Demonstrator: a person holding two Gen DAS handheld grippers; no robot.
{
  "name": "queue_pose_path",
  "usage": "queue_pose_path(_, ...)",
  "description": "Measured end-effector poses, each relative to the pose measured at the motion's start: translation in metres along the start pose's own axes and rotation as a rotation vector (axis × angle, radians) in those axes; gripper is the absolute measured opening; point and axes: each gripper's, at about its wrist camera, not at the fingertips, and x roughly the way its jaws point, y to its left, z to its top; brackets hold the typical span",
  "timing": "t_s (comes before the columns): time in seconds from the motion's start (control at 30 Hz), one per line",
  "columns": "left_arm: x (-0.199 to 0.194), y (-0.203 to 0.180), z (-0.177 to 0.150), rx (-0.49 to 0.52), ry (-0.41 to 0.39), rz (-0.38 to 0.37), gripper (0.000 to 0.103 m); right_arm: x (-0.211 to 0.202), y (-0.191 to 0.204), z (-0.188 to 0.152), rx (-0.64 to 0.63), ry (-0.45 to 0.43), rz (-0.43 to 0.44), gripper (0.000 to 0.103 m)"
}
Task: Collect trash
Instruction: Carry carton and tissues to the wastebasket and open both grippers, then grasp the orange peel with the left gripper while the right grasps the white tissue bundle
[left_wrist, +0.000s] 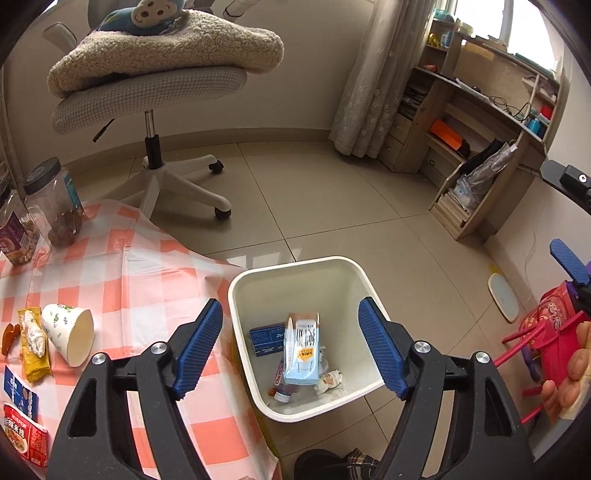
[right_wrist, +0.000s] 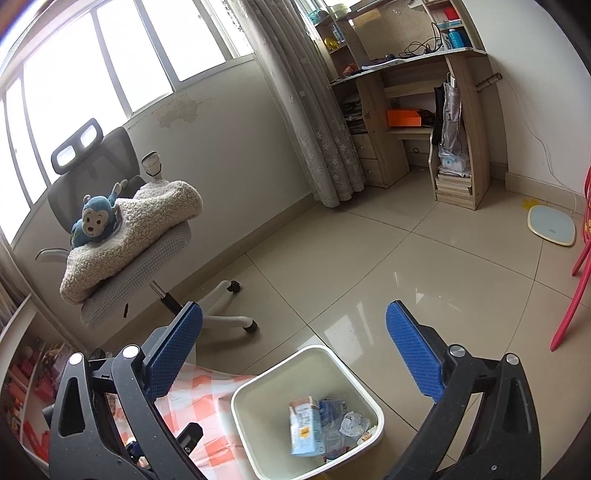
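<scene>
A cream waste bin (left_wrist: 295, 264) stands on the floor against the edge of the checked tablecloth (left_wrist: 122, 266). Inside lie a pale blue carton (left_wrist: 301, 347), a dark blue box (left_wrist: 266, 338), a tube (left_wrist: 280, 376) and crumpled paper (left_wrist: 330, 380). My left gripper (left_wrist: 291, 317) hangs open above the bin with nothing between its pads. My right gripper (right_wrist: 295, 314) is open and empty too, over the floor beyond the bin (right_wrist: 240, 402), where the carton (right_wrist: 304, 424) shows. On the cloth lie a tipped paper cup (left_wrist: 70, 332), a yellow wrapper (left_wrist: 33, 343), a blue packet (left_wrist: 18, 391) and a red packet (left_wrist: 24, 432).
Two snack jars (left_wrist: 55, 206) stand at the table's far left. An office chair (left_wrist: 155, 177) with a blanket and plush monkey is behind the table. A wooden desk with shelves (left_wrist: 480, 147) is at the right wall. A red chair (left_wrist: 546, 332) and a floor scale (left_wrist: 504, 297) are at the right.
</scene>
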Motion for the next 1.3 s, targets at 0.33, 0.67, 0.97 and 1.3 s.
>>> queue_pose_path(0.33,-0.065,0.052,0.003,-0.007,-0.220,0.216,0.095,-0.005,0.070,-0.037,-0.279,-0.033,-0.036,0.096)
queue_pose_path(0.67,-0.096,0.107,-0.012,0.005,-0.345,0.407,0.096,-0.007,0.138,-0.086,-0.466,-0.027,0.005,0.096)
queue_pose_path(0.97,-0.096,0.181,-0.029,-0.069,-0.235,0.535,0.096,0.002,0.197,-0.122,-0.538,0.040,0.080,0.096)
queue_pose_path(1.3,-0.054,0.322,-0.055,-0.216,0.169,0.573,0.096,0.010,0.257,-0.171,-0.604,0.180,0.214,0.096)
